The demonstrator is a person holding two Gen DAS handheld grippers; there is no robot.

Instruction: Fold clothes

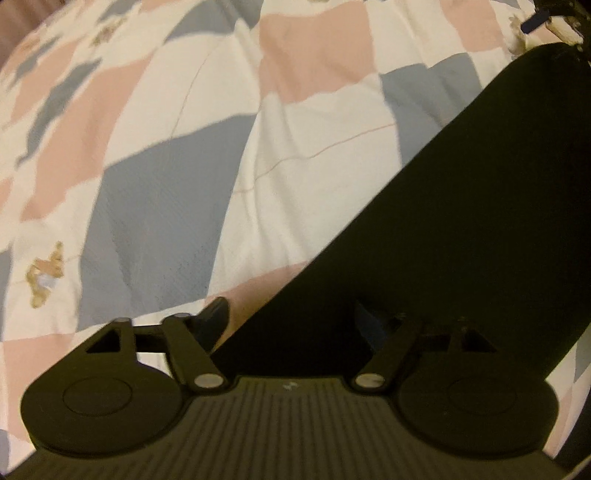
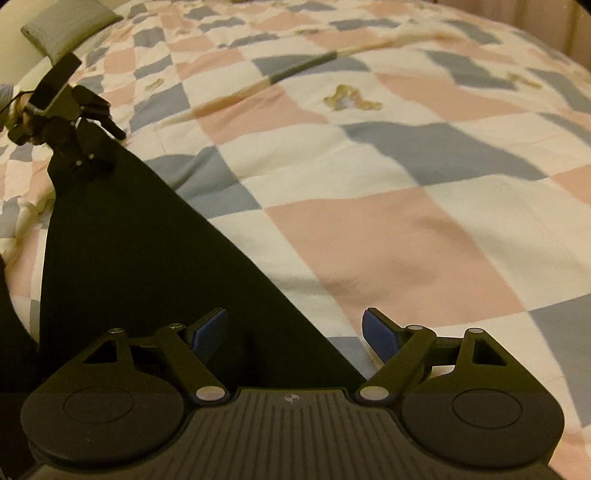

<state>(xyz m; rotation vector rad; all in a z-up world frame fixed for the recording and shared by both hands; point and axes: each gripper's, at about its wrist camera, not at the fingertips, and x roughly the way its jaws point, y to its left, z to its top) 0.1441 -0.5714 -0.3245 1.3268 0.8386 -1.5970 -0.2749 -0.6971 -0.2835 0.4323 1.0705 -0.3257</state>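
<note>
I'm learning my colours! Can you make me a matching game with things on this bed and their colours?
Things:
1 cloth
2 pillow
3 quilt
4 right gripper pads

Colours:
A grey
B blue
C black
D pink, blue and white checks

Pairs: 1-C, 2-A, 3-D, 4-B

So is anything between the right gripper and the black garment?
Nothing visible. The right gripper is open, and the black garment already lies between its fingers on the checked quilt, with no other item in the gap.
</note>
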